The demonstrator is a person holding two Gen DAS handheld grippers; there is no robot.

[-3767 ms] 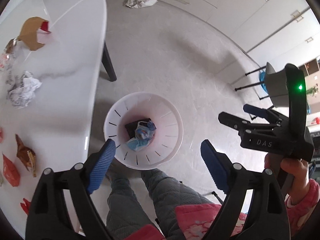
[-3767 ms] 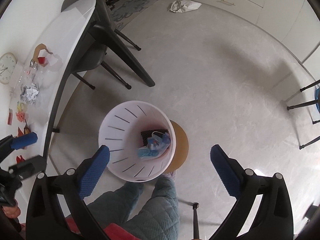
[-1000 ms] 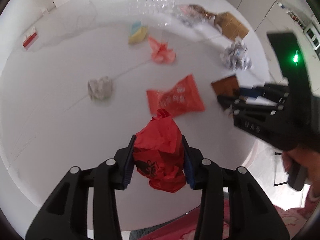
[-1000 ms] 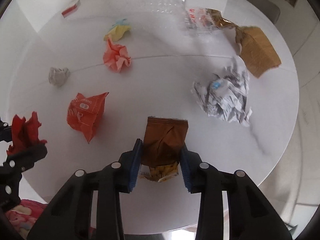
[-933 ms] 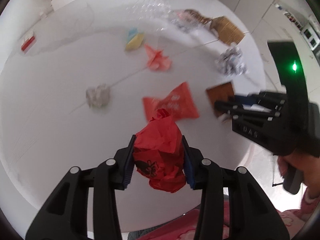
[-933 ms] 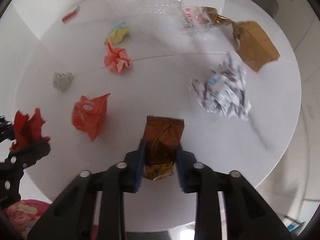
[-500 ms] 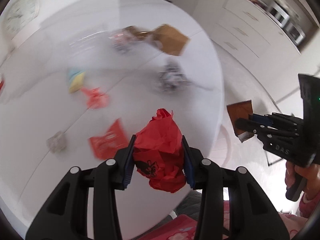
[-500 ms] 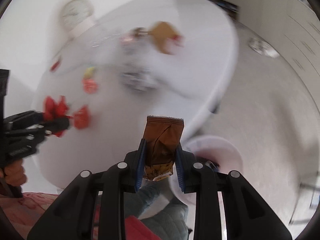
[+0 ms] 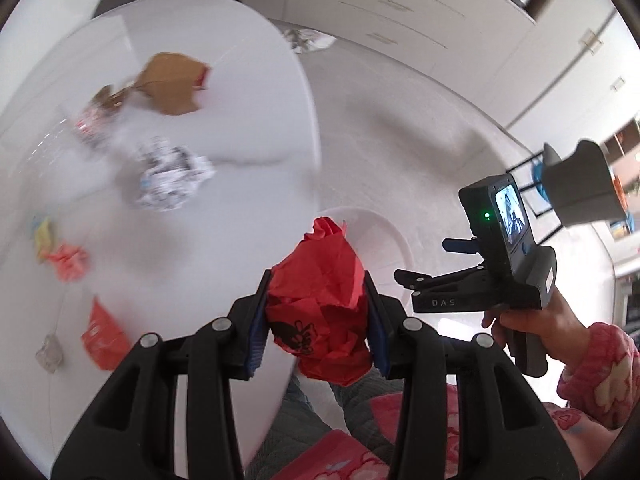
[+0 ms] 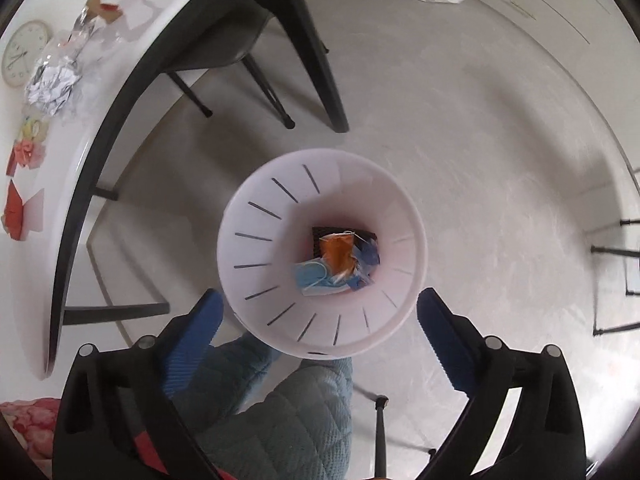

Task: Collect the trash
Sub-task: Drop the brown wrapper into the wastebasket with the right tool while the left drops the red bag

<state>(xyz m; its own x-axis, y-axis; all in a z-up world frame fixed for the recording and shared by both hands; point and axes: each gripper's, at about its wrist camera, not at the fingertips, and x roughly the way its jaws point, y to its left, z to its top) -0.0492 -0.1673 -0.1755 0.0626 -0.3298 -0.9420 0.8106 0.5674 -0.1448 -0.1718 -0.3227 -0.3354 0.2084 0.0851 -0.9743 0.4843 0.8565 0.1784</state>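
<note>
White and round, the desk point(image 9: 168, 208) fills the left of the left wrist view and still carries crumpled foil, a torn brown carton and several red and orange wrappers; the slotted white waste bin point(image 10: 260, 280) stands on the floor just past its edge, in front of the person's knees. From the right claw point(image 10: 316, 320) the bin lies straight below, its mouth centred between the fingers, and those jaws have just been opening: they now stand wide with nothing between them, while the brown snack wrapper point(image 10: 338, 254) lies inside the bin on blue scraps. The left claw point(image 9: 316, 322) is clamped on a crumpled red paper wad point(image 9: 320, 300), with only the bin's rim showing beyond it, so that hand probably needs to travel over the mouth before letting go. Only the right wrist view shows the bin's contents; only the left shows the right claw from outside
</note>
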